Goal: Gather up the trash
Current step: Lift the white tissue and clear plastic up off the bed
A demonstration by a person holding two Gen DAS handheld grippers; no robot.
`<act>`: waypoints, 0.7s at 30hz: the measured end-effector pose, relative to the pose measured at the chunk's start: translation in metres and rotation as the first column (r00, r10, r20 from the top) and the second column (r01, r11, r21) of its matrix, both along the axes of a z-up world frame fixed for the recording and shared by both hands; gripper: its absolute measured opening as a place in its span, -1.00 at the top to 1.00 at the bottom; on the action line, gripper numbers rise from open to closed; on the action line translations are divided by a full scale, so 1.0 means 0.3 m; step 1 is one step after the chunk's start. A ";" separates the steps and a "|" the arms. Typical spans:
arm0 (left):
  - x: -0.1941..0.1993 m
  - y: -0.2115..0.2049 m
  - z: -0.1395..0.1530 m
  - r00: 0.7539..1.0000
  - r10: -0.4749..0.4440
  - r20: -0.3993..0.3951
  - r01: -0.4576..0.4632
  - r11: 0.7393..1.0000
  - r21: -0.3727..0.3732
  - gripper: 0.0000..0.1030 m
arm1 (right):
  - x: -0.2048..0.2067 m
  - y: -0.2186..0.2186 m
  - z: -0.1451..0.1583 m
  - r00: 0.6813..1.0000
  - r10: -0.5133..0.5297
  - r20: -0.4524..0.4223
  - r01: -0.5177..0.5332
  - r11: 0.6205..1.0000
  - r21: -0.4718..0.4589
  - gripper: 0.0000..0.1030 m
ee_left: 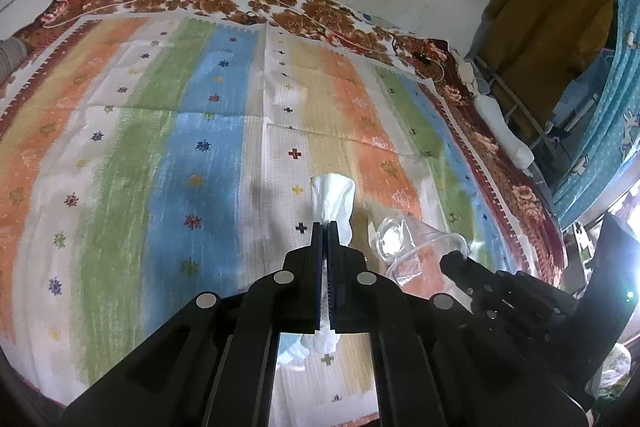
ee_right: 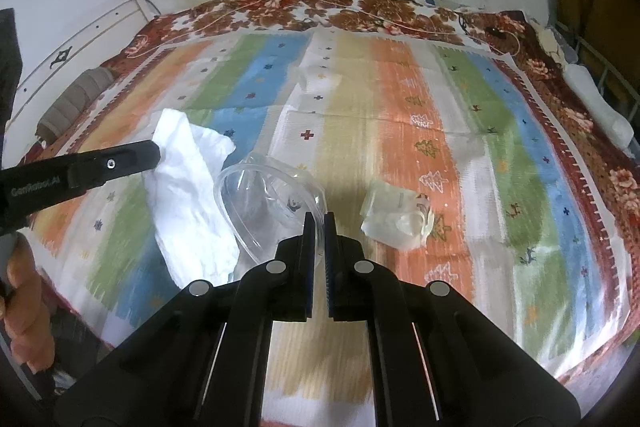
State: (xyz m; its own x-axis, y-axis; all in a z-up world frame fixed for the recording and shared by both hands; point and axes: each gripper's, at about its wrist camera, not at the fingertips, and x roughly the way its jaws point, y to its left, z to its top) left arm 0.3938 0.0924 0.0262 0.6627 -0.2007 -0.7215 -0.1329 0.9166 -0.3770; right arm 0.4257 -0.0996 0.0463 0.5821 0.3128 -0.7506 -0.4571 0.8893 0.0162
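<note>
One crumpled white tissue [ee_left: 333,201] hung pinched in the left claw [ee_left: 325,225] above a striped mat [ee_left: 168,131] on the bed. The right claw [ee_right: 319,215] pinched the rim of one clear plastic cup [ee_right: 268,195]. One crumpled clear wrapper [ee_right: 396,217] lay on the mat nearby.

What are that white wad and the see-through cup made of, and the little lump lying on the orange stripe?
White wad: looks like tissue paper, matte, soft and creased.
See-through cup: apparently thin clear plastic; it is glossy and the striped mat shows through it.
Lump: probably crumpled translucent plastic wrap, milky and shiny; its material is less certain.
</note>
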 end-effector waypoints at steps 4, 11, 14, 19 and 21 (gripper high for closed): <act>-0.075 -0.017 0.026 1.000 -0.010 0.010 0.010 1.000 0.027 0.98 | -0.068 -0.037 0.015 1.000 0.009 -0.001 -0.009 1.000 0.005 0.93; -0.194 -0.023 0.089 0.999 -0.010 0.051 0.011 1.000 -0.004 0.98 | -0.170 -0.071 0.067 1.000 0.028 0.001 -0.028 0.999 0.046 0.93; -0.224 -0.037 0.123 0.997 -0.019 0.075 0.021 1.000 -0.019 0.98 | -0.222 -0.080 0.092 0.999 0.040 0.007 -0.040 0.997 0.067 0.93; -0.293 -0.070 0.172 0.993 -0.037 0.115 0.038 0.999 -0.008 0.98 | -0.312 -0.095 0.128 0.998 0.061 0.031 -0.063 0.995 0.077 0.93; -0.314 -0.081 0.184 0.992 -0.042 0.123 0.043 0.999 -0.004 0.98 | -0.335 -0.115 0.143 0.998 0.056 0.024 -0.058 0.993 0.104 0.93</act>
State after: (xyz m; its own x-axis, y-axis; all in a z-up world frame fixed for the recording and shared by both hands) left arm 0.2996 0.0682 0.0814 0.7367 -0.2350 -0.6341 -0.0460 0.9181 -0.3937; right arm 0.3252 -0.1342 0.0892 0.5766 0.4220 -0.6996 -0.5083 0.8557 0.0971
